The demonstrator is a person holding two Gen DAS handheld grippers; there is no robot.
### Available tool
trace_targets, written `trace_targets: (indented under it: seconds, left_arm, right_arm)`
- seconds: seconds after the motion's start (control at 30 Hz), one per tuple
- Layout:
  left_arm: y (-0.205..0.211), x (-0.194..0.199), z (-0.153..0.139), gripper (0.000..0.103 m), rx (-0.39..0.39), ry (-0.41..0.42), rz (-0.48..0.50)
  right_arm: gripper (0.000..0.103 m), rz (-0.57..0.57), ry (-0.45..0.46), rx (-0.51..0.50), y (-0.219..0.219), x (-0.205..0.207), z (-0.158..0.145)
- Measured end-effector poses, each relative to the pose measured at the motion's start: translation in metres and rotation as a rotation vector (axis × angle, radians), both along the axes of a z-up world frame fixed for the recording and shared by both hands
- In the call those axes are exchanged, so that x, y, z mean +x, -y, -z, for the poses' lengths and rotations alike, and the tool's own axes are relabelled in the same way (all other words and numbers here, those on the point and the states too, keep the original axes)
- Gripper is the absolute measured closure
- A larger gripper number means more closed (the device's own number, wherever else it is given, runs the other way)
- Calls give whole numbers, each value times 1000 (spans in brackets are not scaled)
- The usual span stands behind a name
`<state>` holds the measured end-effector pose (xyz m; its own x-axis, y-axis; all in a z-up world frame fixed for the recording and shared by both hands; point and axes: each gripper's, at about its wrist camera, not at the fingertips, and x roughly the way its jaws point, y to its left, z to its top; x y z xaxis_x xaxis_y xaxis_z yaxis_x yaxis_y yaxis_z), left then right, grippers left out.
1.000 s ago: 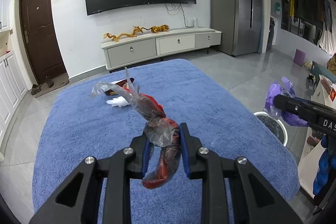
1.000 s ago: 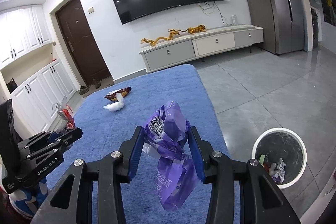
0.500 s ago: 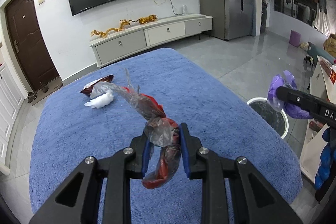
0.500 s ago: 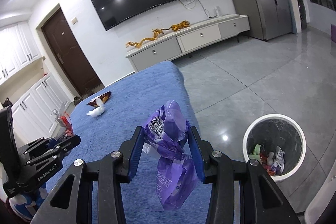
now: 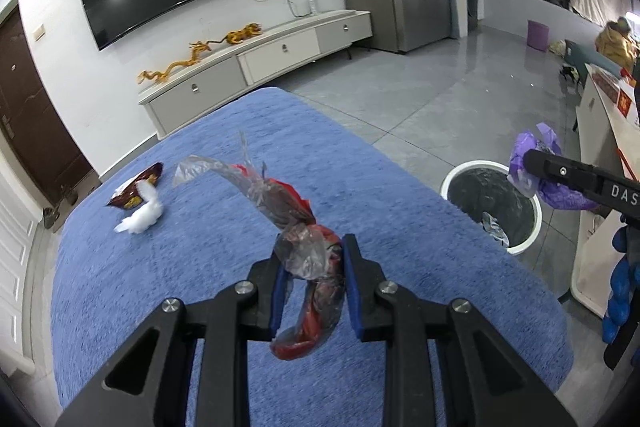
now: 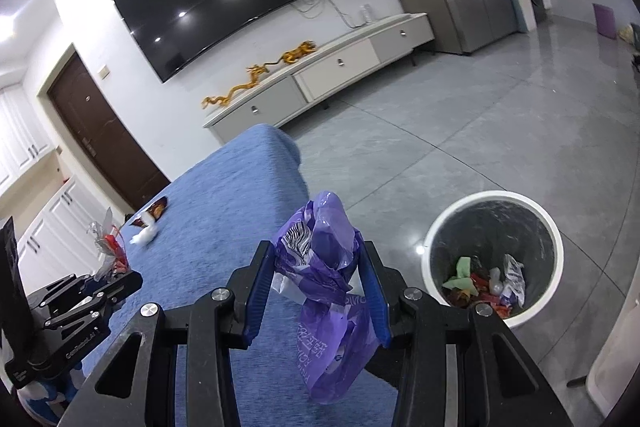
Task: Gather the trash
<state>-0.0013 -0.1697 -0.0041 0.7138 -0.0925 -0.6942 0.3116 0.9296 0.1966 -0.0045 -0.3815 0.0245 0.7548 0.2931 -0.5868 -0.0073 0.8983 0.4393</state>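
My left gripper (image 5: pixel 311 255) is shut on a crumpled clear and red plastic wrapper (image 5: pixel 296 227), held above the blue-covered table (image 5: pixel 200 267). My right gripper (image 6: pixel 318 259) is shut on a crumpled purple plastic bag (image 6: pixel 324 291), near the table's right edge. In the left wrist view the purple bag (image 5: pixel 532 167) hangs over the rim of the white trash bin (image 5: pixel 492 211). The bin (image 6: pixel 492 255) stands on the floor to the right and holds several scraps. A brown snack wrapper (image 5: pixel 136 189) and a white tissue wad (image 5: pixel 142 217) lie on the table's far left.
A grey tiled floor (image 6: pixel 460 131) surrounds the table. A low TV cabinet (image 5: pixel 256 63) with gold dragon figures stands against the far wall under a large TV. A white counter (image 5: pixel 600 187) is at the right, beside the bin.
Both grippers have moved to the right toward the bin with their loads. The bin now shows larger and closer in both views. Both grips are unchanged.
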Motion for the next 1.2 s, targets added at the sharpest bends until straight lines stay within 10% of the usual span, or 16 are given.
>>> trace_targets:
  seconds: [0.63,1.03,1.2]
  left_arm:
    - [120,57,13,79,20,-49,252]
    - [225,114,55,78,-119,-222,417]
    - [244,136,72,47,-199,-307,427]
  right_arm:
    - [62,221,-75,-45,87,1,27]
    - [58,318,-180,-46,140,41,79]
    - [51,352,-234,-61,155,49,102]
